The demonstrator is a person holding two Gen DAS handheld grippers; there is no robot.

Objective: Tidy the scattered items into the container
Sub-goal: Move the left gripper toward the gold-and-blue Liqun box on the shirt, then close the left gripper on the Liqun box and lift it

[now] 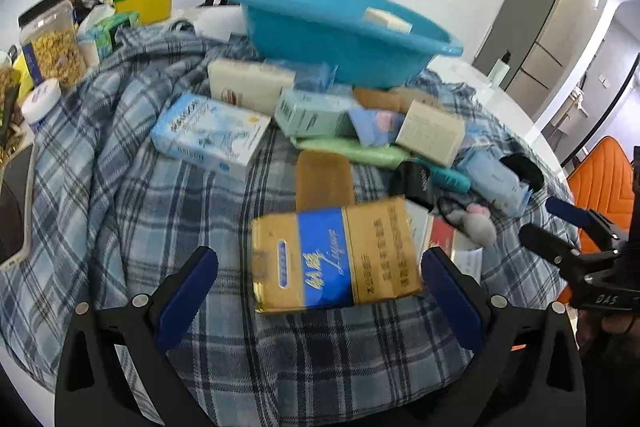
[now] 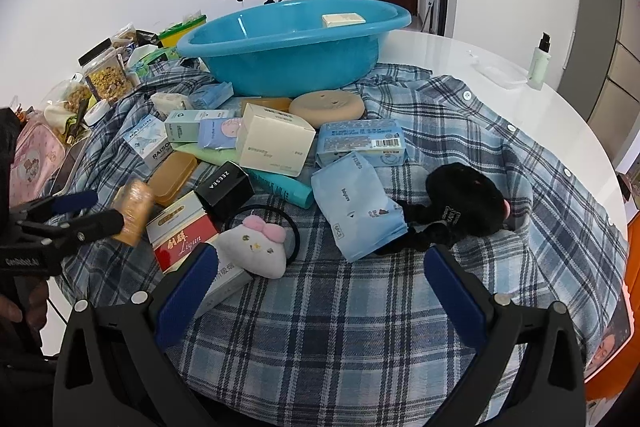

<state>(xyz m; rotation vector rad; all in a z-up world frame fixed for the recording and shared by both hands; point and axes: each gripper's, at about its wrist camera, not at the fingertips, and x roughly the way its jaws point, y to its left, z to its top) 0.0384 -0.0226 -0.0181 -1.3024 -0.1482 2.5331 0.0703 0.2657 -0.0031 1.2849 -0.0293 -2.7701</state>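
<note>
A blue plastic basin stands at the back of the plaid cloth with a cream box inside. Many boxes and packets lie scattered in front of it. My left gripper is open; a gold and blue pack lies between its fingers without touching them. In the right wrist view that pack sits next to the left gripper. My right gripper is open and empty over the cloth, near a white plush and a black plush.
Snack jars, a green-yellow box and a pink pouch crowd the left side. A phone lies at the left edge. A spray bottle stands on the white table at the right. An orange chair is beyond the table.
</note>
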